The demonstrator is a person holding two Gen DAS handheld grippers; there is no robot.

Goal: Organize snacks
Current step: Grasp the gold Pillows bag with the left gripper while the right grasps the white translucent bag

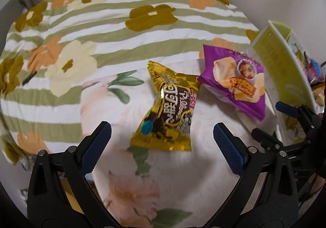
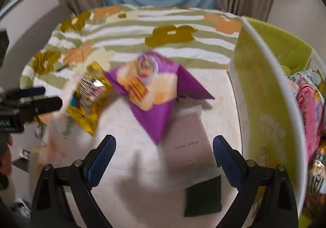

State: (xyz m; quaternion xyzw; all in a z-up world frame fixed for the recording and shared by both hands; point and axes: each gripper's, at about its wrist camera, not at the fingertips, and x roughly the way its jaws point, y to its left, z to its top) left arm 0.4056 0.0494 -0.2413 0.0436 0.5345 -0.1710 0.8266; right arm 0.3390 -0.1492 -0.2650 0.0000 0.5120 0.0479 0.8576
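Both hand-held grippers, left and right, gape empty above yellow packet, purple packet.

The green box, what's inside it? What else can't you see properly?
- Green box: right wrist view, its wall and the picture's edge hide most snacks inside.
- Purple bag: right wrist view, print blurred.
- Dark packet: right wrist view, no readable label.

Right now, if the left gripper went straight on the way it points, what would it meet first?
Most likely the gold snack packet on the floral bedding: it lies between and just beyond the left gripper, whose jaws stand open. Depth is uncertain.
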